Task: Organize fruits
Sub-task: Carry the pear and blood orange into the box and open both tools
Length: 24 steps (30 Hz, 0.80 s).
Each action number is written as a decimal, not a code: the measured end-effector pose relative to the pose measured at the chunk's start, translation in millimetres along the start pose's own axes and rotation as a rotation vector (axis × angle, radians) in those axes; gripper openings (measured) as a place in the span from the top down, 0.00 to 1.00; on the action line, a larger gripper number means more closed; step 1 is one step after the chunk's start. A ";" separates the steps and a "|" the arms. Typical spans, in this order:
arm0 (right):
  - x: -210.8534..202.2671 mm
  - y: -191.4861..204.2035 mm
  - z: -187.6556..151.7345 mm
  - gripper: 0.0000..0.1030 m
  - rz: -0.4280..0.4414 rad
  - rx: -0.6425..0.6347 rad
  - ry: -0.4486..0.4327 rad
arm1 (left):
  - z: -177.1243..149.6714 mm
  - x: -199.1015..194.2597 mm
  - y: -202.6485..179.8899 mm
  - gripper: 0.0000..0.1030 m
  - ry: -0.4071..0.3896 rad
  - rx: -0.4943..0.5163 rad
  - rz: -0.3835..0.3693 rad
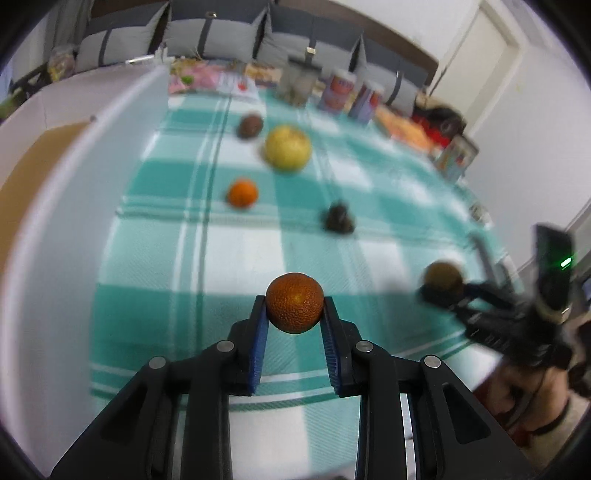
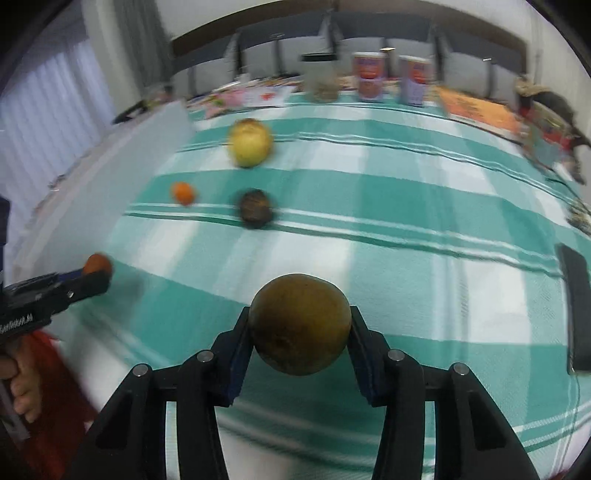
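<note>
My left gripper (image 1: 294, 308) is shut on a small dark-orange fruit (image 1: 294, 302), held just above the green checked cloth (image 1: 166, 266). My right gripper (image 2: 300, 326) is shut on a larger brown-green round fruit (image 2: 300, 323); it also shows at the right of the left wrist view, right gripper (image 1: 443, 291). Further back on the cloth lie a bright orange (image 1: 242, 194), a big yellow fruit (image 1: 287, 147), a dark wrinkled fruit (image 1: 339, 218) and a brown round fruit (image 1: 250, 125). The left gripper (image 2: 96, 275) with its fruit appears at the left of the right wrist view.
Jars and cans (image 2: 369, 75) stand along the cloth's far edge with packets (image 2: 480, 110) beside them. A dark flat device (image 2: 576, 302) lies at the right. A pale bare tabletop (image 1: 55, 258) runs along the left. Cushions (image 1: 207, 33) line the back.
</note>
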State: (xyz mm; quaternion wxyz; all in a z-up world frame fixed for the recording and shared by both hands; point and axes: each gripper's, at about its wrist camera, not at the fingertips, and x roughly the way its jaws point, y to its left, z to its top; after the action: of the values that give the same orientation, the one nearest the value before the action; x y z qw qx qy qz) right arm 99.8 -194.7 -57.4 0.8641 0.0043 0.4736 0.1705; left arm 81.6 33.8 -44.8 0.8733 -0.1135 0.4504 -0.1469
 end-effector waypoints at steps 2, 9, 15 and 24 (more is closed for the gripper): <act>-7.1 31.9 23.7 0.53 0.087 -0.041 0.007 | 17.9 -33.6 10.0 0.73 -0.037 -0.027 -0.020; -6.2 191.6 98.9 0.53 0.387 -0.246 0.039 | 55.0 -129.9 131.7 0.73 -0.128 -0.162 0.169; 51.2 320.7 101.0 0.53 0.462 -0.460 0.187 | 30.6 -113.0 252.2 0.73 0.023 -0.330 0.338; 120.9 378.6 75.9 0.45 0.392 -0.514 0.296 | 15.1 -95.0 294.7 0.44 0.079 -0.400 0.405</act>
State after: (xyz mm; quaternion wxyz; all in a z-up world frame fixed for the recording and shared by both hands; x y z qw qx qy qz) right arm 111.6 209.7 -50.4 0.7099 -0.1472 0.5256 0.4452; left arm 87.0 343.3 -62.0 0.8268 -0.1855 0.5177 0.1180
